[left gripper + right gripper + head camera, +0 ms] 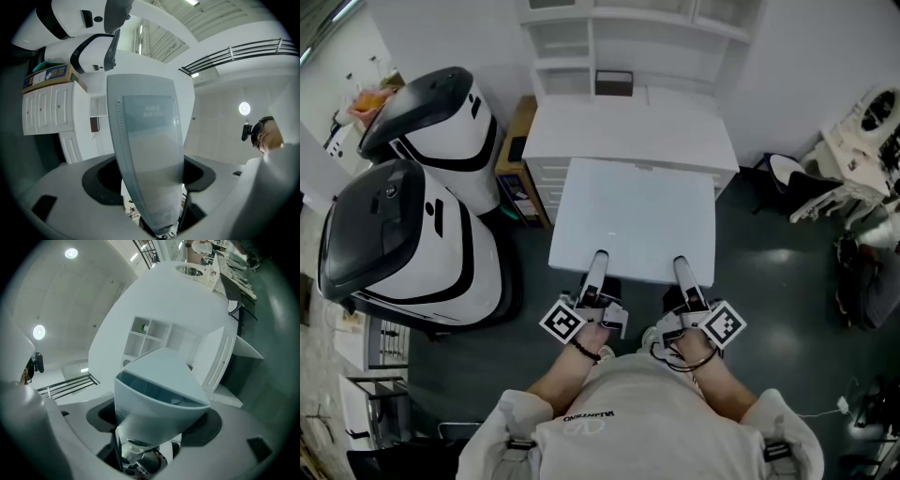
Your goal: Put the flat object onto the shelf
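left gripper: clamped on near edge of flat object | right gripper: clamped on same edge, further right | shelf: far, behind white cabinet

A person held a white flat board out in front, roughly level, by its near edge. The left gripper and the right gripper sat side by side on that edge, each with a jaw lying over the board's top face. Past the far edge stood a white cabinet and, behind it, a white shelf unit with a dark box in one bay. Two white-and-black machines stood at the left on the dark floor.
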A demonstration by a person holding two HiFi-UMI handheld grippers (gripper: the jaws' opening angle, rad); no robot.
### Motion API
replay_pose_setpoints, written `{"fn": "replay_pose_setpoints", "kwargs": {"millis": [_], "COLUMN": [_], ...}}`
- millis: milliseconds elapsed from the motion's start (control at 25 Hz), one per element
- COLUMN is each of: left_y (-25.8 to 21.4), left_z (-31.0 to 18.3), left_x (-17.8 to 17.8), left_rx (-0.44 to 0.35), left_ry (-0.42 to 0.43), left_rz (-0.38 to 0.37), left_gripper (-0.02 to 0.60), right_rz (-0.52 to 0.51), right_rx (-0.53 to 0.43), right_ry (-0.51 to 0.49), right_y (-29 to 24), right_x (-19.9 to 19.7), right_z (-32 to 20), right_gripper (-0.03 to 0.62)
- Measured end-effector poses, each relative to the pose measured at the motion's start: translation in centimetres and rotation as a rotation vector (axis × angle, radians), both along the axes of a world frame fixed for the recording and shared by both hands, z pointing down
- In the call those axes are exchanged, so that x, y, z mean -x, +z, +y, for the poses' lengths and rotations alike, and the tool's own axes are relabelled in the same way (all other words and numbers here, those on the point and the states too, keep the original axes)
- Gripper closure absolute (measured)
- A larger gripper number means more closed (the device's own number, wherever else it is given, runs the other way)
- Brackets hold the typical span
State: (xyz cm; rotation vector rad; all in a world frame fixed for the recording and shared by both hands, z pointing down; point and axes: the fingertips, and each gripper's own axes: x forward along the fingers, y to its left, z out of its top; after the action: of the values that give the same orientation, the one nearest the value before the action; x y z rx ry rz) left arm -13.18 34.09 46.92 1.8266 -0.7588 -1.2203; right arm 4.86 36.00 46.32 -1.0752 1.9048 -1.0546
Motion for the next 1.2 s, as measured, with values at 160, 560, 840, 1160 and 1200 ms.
{"fn": "replay_pose_setpoints", "kwargs": {"millis": [160,560,840,1160,1200], "left_y": [0.0,-0.7,-1.3,-2.3,-2.4], "left_z": [-0.8,-5.7,-11.6,-18.3,-18.8], "left_x": [0.5,-1.2,-4.0,-8.2,-8.5], "left_rx": [0.0,-0.004,-0.011,-0.017,-0.022], "left_ry": [0.001,-0.009,-0.02,-0.047,-0.049], "left_rz": [0.001,-0.014,-0.022,-0.036,-0.038], "left_gripper": [0.239,0.239,0.239,0.239,0.239], "right_rz": [0.015,-0.017,-0.033,-0.034,-0.031], "right_rx": [-0.01,-0.018,-0.027,-0.039,-0.04], "right_ry": [-0.004,-0.008,-0.017,-0.05,-0.057], "right_y": [-0.2,-0.6,-1.0,-1.7,-1.7], "right_x": [0.4,-1.2,-4.1,-8.3,-8.6], "right_z": [-0.9,-5.9,-12.0,-19.3,-19.9], "right_gripper": [0.23,0.23,0.23,0.23,0.23]}}
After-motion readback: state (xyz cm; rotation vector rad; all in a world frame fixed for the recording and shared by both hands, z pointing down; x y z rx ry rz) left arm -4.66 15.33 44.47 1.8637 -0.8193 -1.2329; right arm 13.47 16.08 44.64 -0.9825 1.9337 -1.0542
